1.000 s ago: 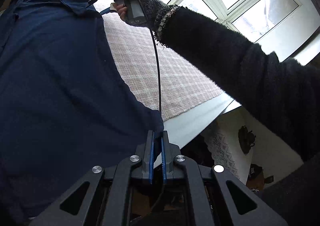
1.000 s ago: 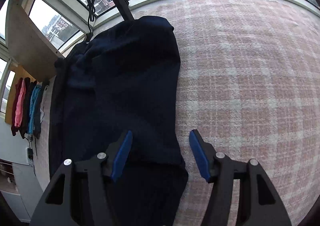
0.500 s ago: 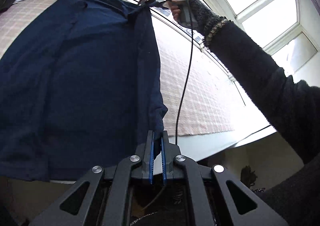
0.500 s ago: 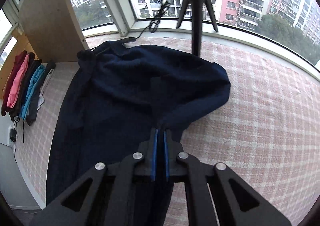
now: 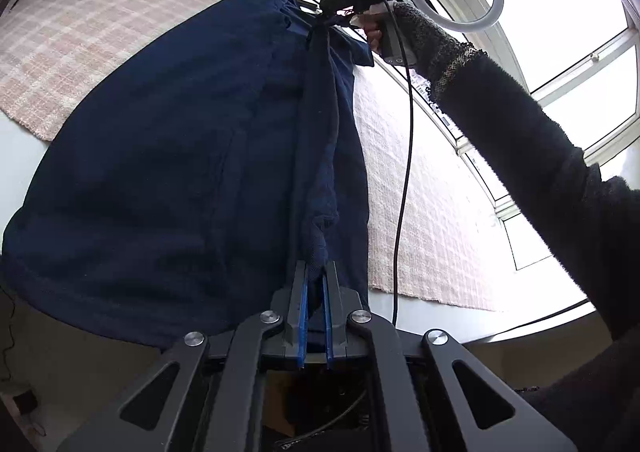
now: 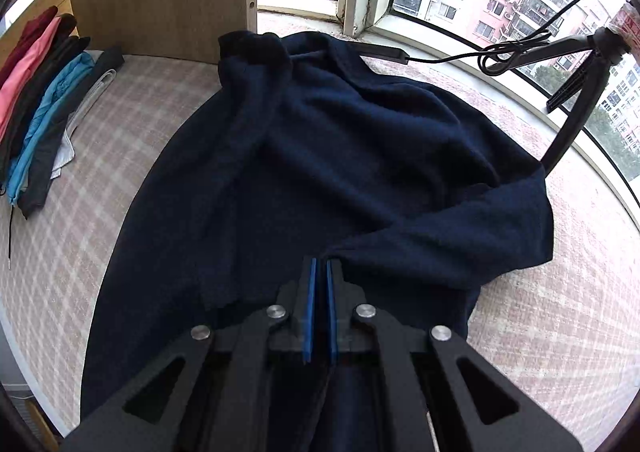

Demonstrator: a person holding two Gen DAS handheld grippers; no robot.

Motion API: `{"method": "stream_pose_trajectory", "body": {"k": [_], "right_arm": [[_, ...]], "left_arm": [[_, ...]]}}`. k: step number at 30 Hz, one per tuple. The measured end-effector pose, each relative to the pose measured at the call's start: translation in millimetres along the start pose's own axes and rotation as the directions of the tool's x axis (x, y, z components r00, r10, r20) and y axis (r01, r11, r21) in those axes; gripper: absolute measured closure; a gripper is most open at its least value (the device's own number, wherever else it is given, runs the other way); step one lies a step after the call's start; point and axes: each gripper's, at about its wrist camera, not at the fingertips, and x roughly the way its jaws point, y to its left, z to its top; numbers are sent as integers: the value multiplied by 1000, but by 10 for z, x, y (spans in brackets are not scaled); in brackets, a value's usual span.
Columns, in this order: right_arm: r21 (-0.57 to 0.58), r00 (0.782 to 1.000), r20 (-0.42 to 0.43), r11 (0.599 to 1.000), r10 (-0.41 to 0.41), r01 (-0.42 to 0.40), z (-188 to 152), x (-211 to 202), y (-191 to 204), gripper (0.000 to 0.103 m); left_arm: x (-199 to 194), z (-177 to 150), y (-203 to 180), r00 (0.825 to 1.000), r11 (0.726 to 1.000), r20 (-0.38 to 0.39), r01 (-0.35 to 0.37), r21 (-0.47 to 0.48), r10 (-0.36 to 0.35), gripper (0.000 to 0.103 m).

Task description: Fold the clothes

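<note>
The navy garment [image 6: 360,172] hides its own lower hem behind the right gripper [image 6: 320,272], and perhaps a sleeve underneath.

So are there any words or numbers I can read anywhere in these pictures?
None can be read.
Red sign at the right edge of the right wrist view: has marks, too blurred and cut off to read.
Navy garment: no label showing.

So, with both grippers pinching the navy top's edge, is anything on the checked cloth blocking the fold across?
Nothing visible. The navy top folds onto itself; the stack of clothes and the tripod stand off to either side.
</note>
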Motion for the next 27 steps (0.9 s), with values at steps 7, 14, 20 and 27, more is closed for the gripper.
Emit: {"method": "stream_pose_trajectory", "body": {"k": [7,14,20,27], "right_arm": [[8,991,55,993,121,-121,-246,-421,-166,65],[-146,989,-71,979,131,-140,-1211,-636,95,66],[-151,992,-122,987,26,-45,-1401,-491,304,66],[-70,971,-164,980,174,-187,-1403,-480,324,98]], "left_arm": [[-98,-93,6,997,999,-54,-46,0,46,97],[-231,-77,13,998,998,-48,-42,55,45,97],[-231,-126,-36,996,993,-70,-40,112,48,101],[-279,-153,153,997,997,-42,-55,53,57,101]]}}
